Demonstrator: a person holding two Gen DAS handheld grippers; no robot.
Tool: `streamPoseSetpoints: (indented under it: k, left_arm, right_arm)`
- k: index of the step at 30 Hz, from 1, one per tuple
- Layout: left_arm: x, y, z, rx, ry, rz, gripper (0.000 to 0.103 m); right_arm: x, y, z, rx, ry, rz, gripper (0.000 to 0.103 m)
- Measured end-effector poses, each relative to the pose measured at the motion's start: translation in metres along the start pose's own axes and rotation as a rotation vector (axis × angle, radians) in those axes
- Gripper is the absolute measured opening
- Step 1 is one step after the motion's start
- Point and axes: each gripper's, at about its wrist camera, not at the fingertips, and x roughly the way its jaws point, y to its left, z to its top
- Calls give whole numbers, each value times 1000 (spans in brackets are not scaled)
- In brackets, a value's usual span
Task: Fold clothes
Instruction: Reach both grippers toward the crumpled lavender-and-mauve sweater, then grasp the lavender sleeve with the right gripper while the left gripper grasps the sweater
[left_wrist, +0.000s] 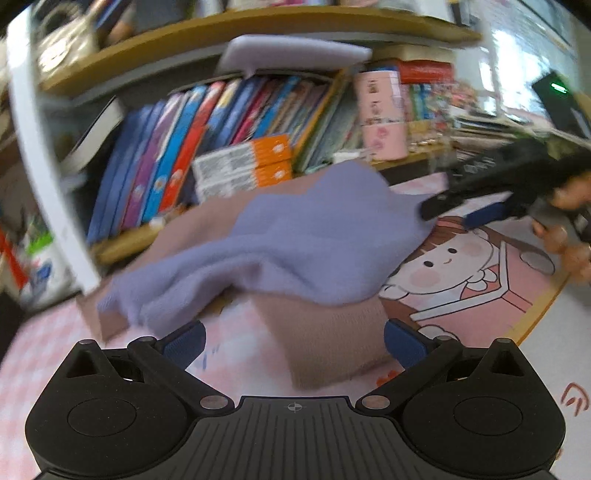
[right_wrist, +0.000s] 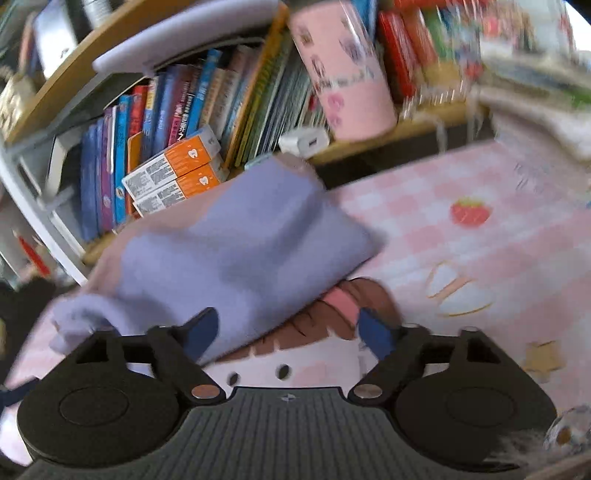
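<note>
Both grippers, left and right, gape empty before a rumpled lavender fleece garment atop mauve knitwear; stage unclear.

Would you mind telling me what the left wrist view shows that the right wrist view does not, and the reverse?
Only the left wrist view shows the right gripper with the person's hand behind it, and the cartoon girl's full face on the mat. Only the right wrist view shows the strawberry print and the white charger. Both show the lilac garment lying on a dusty-pink one, the bookshelf, the orange boxes, and open jaws holding nothing.
</note>
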Motion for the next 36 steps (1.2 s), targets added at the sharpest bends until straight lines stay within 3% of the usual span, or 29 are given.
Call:
streamPoseSetpoints:
  k: [4,7,10,12,14,15,16,17,18,22,29,32,34,35,36]
  left_arm:
    - [11,-15,8,180,-36,51,97]
    - [25,-22,13,347,-42,118,96]
    - [43,-21,16,474,3,179,91]
    - [56,-17,15,516,40,202,78]
    - [68,-12,15,510,65,219,51]
    - [74,-10,15,508,77,227,46]
    - [80,-7,15,505,90,235,35]
    - [85,-5,15,498,101,239,17]
    - [75,-1,19,434,95,175,4]
    - [32,13,32,183,68,-75,4]
    - [-66,14,9,66,-13,-226,4]
    - [-107,14,-1,15,-47,-290,4]
    - [-116,13,-7,-5,-42,-299,4]
    - [-119,10,-11,-7,-32,-307,4]
    - [-121,7,-15,-9,-22,-317,4]
  right_arm:
    - [11,-5,0,158,30,109,51]
    - [18,-8,0,259,56,171,51]
    - [20,-12,-3,307,74,221,51]
    - [19,-16,-5,332,69,243,49]
    - [19,-20,-5,362,70,257,49]
    - [18,-22,-5,380,71,265,50]
    - [16,-23,-6,399,72,273,50]
    - [15,-25,-6,414,74,284,54]
    - [13,-25,-6,425,77,295,60]
    - [8,-21,-7,463,94,335,78]
    - [7,-13,-8,487,103,341,79]
    - [5,-17,-11,522,81,314,70]
    - [1,-19,-15,544,85,290,43]
    - [-1,-20,-17,551,89,279,21]
    - [-7,-21,-18,547,80,284,13]
